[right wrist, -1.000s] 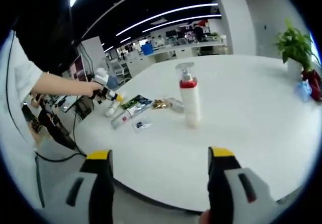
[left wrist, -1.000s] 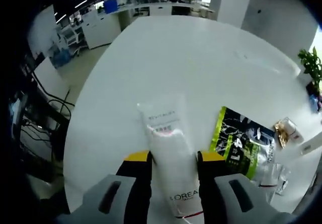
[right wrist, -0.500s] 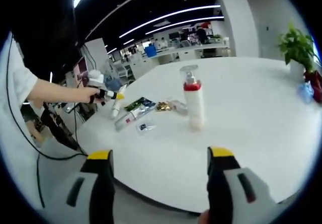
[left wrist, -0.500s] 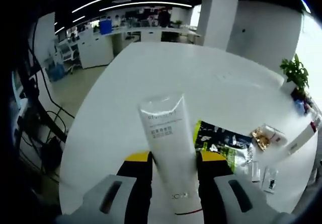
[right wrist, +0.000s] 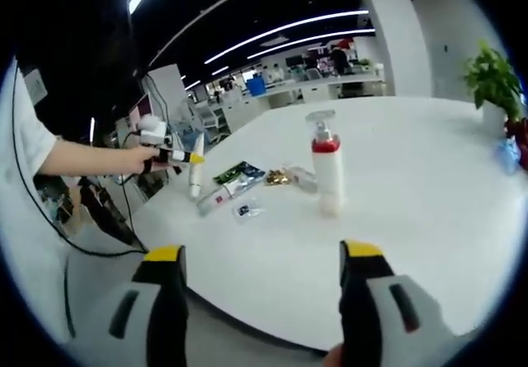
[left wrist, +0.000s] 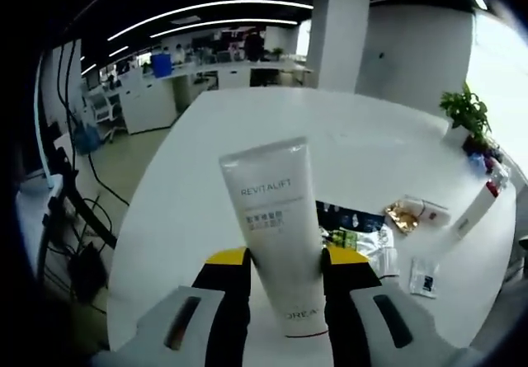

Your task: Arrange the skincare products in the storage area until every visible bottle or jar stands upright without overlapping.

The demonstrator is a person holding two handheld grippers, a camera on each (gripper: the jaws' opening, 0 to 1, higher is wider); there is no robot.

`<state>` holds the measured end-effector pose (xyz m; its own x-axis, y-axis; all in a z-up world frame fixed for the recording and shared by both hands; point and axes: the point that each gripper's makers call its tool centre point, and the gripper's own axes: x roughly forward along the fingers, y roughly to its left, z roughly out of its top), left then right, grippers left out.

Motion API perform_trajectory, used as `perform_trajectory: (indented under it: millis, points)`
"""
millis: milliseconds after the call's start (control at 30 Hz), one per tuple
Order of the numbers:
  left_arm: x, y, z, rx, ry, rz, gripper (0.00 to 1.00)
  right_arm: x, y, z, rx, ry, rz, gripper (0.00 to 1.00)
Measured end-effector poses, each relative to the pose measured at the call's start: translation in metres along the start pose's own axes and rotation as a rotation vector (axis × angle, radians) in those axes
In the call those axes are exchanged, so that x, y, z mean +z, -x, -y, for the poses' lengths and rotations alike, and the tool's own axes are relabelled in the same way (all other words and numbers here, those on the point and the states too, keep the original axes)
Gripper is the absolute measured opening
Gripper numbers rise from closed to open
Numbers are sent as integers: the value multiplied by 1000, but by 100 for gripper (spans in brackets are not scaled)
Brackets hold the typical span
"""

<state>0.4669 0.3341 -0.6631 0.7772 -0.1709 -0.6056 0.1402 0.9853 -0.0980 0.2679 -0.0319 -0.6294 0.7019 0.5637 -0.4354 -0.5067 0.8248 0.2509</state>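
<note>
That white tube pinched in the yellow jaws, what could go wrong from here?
The white tube is squeezed low down by the left gripper and sticks up tall above it, so it might tip or slip when set down. Sachets and the dark packet lie close by on the table; landing on one would count as overlapping. The pump bottle already stands upright, and a careless swing could topple it.

White tube [left wrist: 279, 243] raised, crimp up; pump bottle [right wrist: 327, 169] upright on table
</note>
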Motion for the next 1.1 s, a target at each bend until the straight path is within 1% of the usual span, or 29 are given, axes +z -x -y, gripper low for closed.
perform_trajectory:
  millis: [300, 433, 533, 667, 767, 833, 933, 1000, 1100]
  points:
    - [-2, 18, 10, -10, -23, 39, 30, 3, 1, -5, 28, 9, 18, 76]
    - [-1, 27, 17, -12, -49, 58, 30, 3, 1, -8, 39, 15, 20, 76]
    - [1, 34, 22, -12, -53, 72, 30, 4, 2, -11, 51, 18, 22, 76]
    - [5, 46, 27, -4, -53, 103, 29, 3, 2, -13, 64, 24, 23, 76]
    - [12, 62, 35, 11, -41, 147, 30, 4, 3, -16, 74, 24, 30, 76]
    - [14, 74, 44, 9, -42, 172, 30, 5, 3, -16, 77, 22, 36, 75]
    - [13, 91, 63, 0, -43, 197, 30, 7, 4, -17, 85, 17, 51, 75]
    - [14, 101, 77, -14, -41, 216, 30, 8, 4, -18, 91, 15, 57, 75]
    - [14, 111, 90, -15, -30, 242, 30, 8, 4, -20, 103, 28, 58, 75]
